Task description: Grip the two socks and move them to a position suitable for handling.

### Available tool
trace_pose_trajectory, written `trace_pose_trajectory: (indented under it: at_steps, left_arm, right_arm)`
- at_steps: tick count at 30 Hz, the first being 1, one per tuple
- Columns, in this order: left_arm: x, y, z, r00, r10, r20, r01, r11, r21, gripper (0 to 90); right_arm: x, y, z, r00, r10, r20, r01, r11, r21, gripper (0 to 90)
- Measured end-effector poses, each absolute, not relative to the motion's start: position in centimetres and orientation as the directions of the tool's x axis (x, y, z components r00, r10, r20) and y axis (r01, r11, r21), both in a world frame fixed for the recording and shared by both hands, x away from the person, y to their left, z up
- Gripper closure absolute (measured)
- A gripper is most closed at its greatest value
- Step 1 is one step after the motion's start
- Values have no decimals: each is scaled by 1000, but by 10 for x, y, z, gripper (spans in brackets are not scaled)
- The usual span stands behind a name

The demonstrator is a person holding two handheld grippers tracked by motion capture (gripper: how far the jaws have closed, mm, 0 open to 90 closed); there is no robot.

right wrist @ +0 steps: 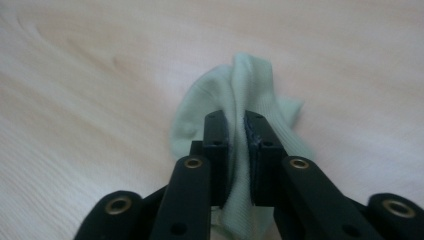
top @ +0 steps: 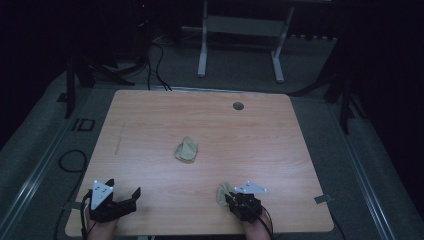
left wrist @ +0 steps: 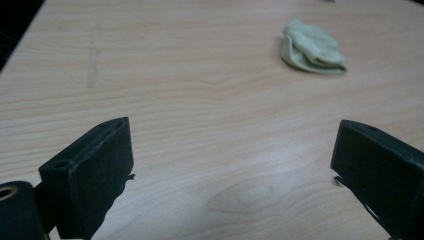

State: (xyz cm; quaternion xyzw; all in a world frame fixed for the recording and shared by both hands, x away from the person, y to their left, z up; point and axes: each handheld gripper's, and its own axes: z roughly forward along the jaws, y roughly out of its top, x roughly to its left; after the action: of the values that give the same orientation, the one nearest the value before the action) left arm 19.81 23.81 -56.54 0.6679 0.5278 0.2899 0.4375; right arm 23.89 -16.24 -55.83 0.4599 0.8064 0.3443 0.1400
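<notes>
A pale green sock (top: 187, 149) lies crumpled at the middle of the wooden table (top: 165, 112); in the left gripper view the same sock (left wrist: 312, 47) is far ahead to the right. A second pale green sock (top: 221, 193) is near the front edge, and my right gripper (top: 228, 196) is shut on a fold of it. In the right gripper view the sock (right wrist: 235, 85) bunches up between the two black jaws of that gripper (right wrist: 238, 122) and rests on the tabletop. My left gripper (top: 123, 189) sits at the front left, open (left wrist: 232, 150), with bare wood between its jaws.
A round cable hole (top: 238, 105) sits near the table's far edge. Beyond the table stand the white legs of another desk (top: 202, 50), and cables (top: 157, 65) trail over the grey floor. Dark stands flank the table on both sides.
</notes>
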Motion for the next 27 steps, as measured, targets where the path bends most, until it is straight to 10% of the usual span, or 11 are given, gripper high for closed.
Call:
trace_pose_trajectory:
  at_steps: [9, 27]
  left_arm:
    - [197, 204, -562, 440, 894, -91, 461, -138, 876, 73]
    - [228, 91, -550, 739, 643, -200, 509, -339, 791, 383]
  right_arm:
    - [232, -150, -553, -585, 807, 75, 600, 369, 710, 455]
    - [265, -181, -523, -718, 696, -1, 496, 512, 701, 627]
